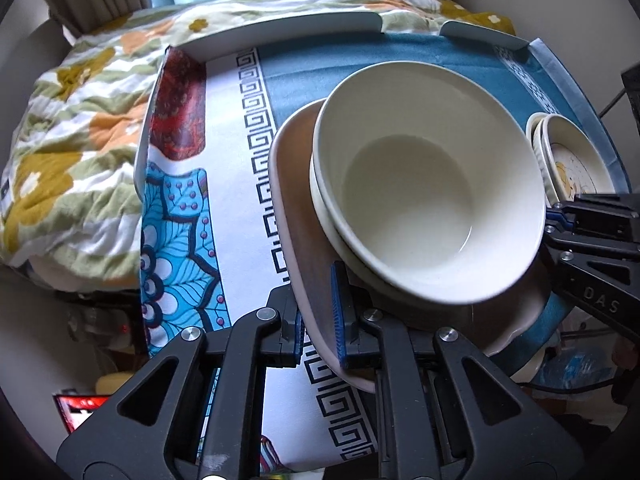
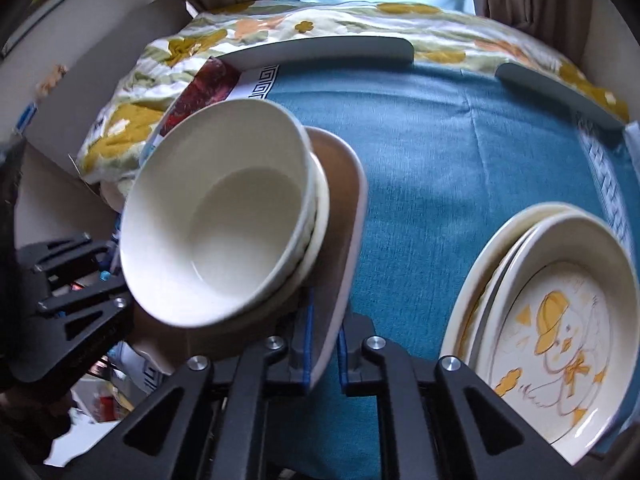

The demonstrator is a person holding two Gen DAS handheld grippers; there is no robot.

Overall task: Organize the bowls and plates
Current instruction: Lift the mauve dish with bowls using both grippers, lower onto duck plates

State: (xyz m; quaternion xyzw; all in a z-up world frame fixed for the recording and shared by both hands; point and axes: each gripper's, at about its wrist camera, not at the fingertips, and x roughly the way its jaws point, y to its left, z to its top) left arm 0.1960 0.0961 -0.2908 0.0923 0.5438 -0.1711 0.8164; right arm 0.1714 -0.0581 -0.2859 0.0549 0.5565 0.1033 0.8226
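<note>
Brown plate point(image 1: 304, 264) carrying stacked white bowls point(image 1: 424, 184) is tilted above the blue-clothed desk point(image 2: 440, 160). Left gripper point(image 1: 318, 332) and right gripper point(image 2: 324, 354) fingers both clamp its rim on opposite sides. Duck-print plates point(image 2: 560, 320) sit stacked just right.

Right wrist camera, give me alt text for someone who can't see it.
The right gripper is clamped on the rim of a brown plate that carries stacked white bowls, tilted above a blue tablecloth. The left gripper holds the plate's opposite side. At right lies a stack of cream plates, the top one showing a yellow-capped duck.
</note>
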